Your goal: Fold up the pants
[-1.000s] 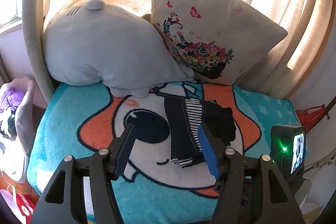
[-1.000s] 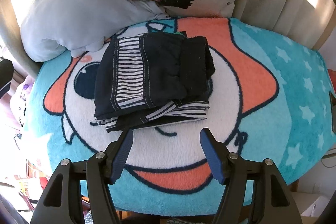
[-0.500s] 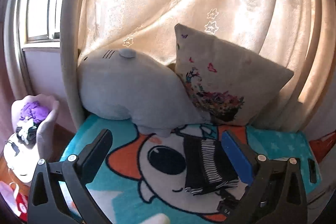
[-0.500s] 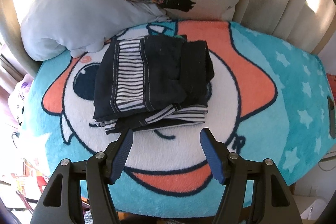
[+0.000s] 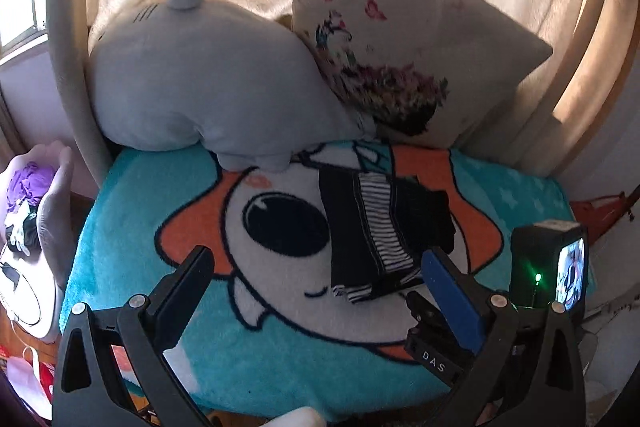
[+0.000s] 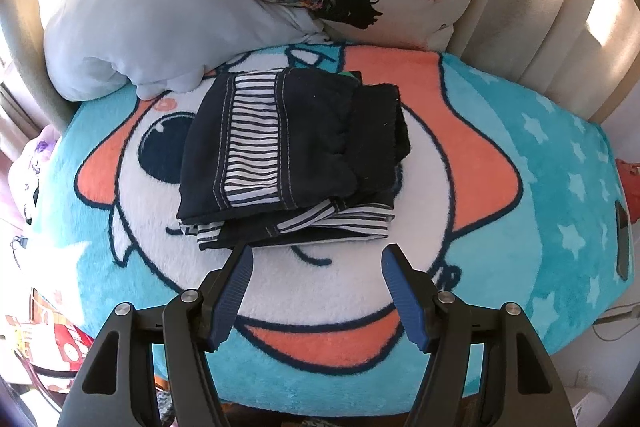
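Lying folded on the cartoon fish blanket (image 6: 500, 155), the striped pants (image 6: 288, 155) sat at twelve o'clock from your right gripper (image 6: 316, 279), both it and your left gripper (image 5: 316, 291) spread, pinching nothing.

Our left gripper (image 5: 314, 269) has matte black plastic arms with triangular cut-outs, silver round screws at the joints, and flat fingers: one black, the other with a blue pad (image 5: 450, 297). Our right gripper (image 6: 316, 267) is built the same, black arms with silver screws, but both its fingertips (image 6: 236, 287) wear ribbed blue pads. From the left wrist view we see its black body marked "DAS" in white, with a green light
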### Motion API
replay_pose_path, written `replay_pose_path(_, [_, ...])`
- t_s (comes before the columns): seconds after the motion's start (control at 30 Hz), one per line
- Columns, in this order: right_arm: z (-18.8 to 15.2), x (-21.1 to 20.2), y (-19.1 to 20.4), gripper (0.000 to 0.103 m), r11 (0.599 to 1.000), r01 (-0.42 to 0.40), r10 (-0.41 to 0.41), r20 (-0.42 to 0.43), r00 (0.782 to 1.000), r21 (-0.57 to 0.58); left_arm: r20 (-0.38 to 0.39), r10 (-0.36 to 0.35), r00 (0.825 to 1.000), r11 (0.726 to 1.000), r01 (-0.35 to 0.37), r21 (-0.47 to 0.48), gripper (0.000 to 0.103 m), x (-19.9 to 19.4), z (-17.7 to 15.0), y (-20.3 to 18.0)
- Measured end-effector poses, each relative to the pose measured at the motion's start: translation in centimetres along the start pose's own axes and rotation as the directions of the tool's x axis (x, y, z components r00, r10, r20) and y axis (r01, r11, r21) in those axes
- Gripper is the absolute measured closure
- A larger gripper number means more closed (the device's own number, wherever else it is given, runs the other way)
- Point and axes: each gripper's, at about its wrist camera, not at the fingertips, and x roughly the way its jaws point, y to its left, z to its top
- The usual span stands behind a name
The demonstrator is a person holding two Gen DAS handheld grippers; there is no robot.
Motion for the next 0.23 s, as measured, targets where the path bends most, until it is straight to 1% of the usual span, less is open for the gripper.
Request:
replay_pose_path(0.1, [-0.1, 0.4, 0.3, 0.031, 1.0, -0.003, 0.003, -0.013, 1.0, 0.0, -0.022, -0.016, 1.0, 1.0, 0.016, -0.007, 0.0, 0.6, -0.4, 0.3])
replay_pose_path(0.17, [-0.3, 0.8, 0.4, 0.031, 1.0, -0.005, 0.005, -0.022, 1.0, 0.0, -0.034, 0.012, 0.999, 1.0, -0.013, -0.018, 0.0, 1.1, -0.6, 0.6])
replay_pose_path(0.23, [-0.4, 1.0, 0.5, 0.031, 1.0, -0.006, 0.006, -0.033, 0.999, -0.002, -0.055, 0.024, 0.998, 1.0, -0.025, -0.014, 0.0, 1.7, -0.7, 0.8])
